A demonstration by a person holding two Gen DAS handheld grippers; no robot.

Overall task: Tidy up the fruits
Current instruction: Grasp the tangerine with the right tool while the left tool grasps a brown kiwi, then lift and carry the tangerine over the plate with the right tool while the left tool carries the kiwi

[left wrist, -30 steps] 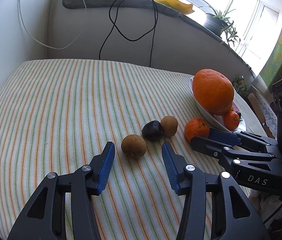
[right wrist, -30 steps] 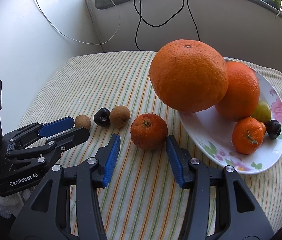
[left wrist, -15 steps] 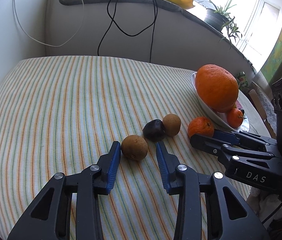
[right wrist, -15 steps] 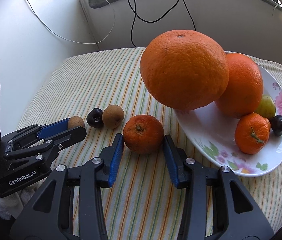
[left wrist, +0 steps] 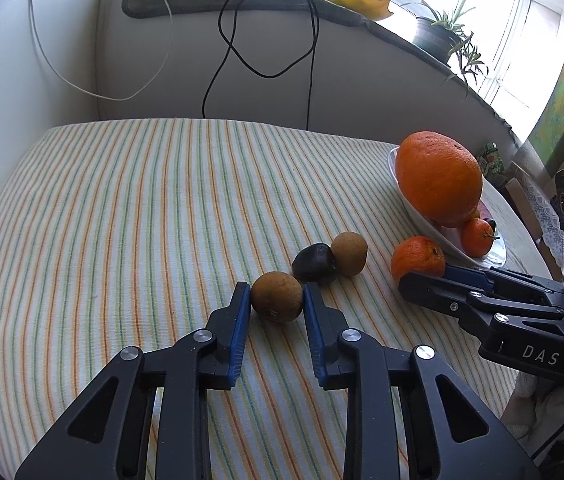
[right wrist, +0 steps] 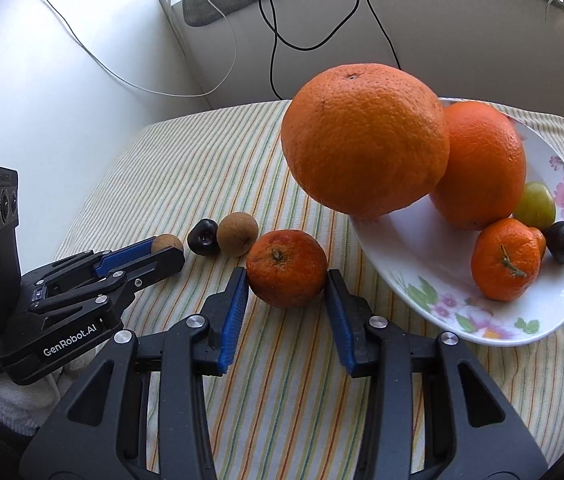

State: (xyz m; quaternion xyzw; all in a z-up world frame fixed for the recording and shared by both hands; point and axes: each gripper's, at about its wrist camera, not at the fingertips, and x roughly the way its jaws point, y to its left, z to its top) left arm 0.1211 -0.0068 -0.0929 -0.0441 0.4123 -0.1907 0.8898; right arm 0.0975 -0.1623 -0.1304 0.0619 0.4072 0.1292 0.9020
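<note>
Fruits: four lie loose in a row on the striped tablecloth [left wrist: 122,208], the others sit on the flowered plate [right wrist: 561,304] at the right.
Left gripper [left wrist: 277,300]: closed on the brown longan [left wrist: 277,297]; both blue pads touch its sides and it rests on the cloth.
Dark cherry [left wrist: 314,263]: just behind the right pad of this gripper, touching the second longan [left wrist: 349,253].
Right gripper [right wrist: 286,276]: its jaws have just been closing on the small mandarin [right wrist: 286,267]; the pads now press both sides, and the fruit is on the cloth, near the plate rim.
Plate: it holds a big orange [right wrist: 365,140], a second orange [right wrist: 481,164], a small mandarin with stem [right wrist: 505,260], a green grape [right wrist: 535,206] and another cherry [right wrist: 561,240].
Step in hand: I judge it is the grasp before the lift of both fruits.
Advice: lift each one straight up first, so the left pad does not push the cherry; then put the mandarin in the free front part of the plate, gently, because the big orange leans over the rim and could roll.
</note>
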